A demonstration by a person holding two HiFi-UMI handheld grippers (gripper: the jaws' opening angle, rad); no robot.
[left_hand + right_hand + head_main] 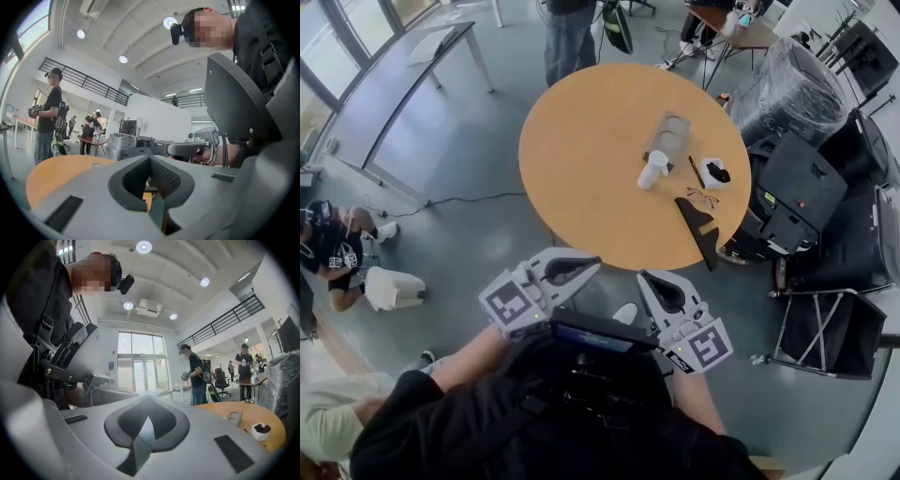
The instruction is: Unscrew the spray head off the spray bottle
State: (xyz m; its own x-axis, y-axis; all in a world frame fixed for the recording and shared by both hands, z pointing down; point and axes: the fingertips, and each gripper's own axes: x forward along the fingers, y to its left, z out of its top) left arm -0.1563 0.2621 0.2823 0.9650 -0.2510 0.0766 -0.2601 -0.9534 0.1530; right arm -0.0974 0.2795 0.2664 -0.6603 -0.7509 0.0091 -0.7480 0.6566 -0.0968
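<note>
Head view: spray bottle point(652, 171) upright

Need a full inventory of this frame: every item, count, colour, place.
round table: 1, tan wood, centre of the head view
spray bottle: 1, white, on the table, right of centre
flat tray: 1, grey, on the table just beyond the bottle
small box: 1, white with something dark in it, right of the bottle
glasses: 1 pair, thin dark frame, near the table's right edge
wedge-shaped item: 1, black, at the table's near-right edge
wrapped bundle: 1, clear plastic over dark, right of the table
long table: 1, grey, upper left
standing person: 1, dark clothes, beyond the table
left gripper: 1, grey, shut, empty
right gripper: 1, grey, shut, empty
</note>
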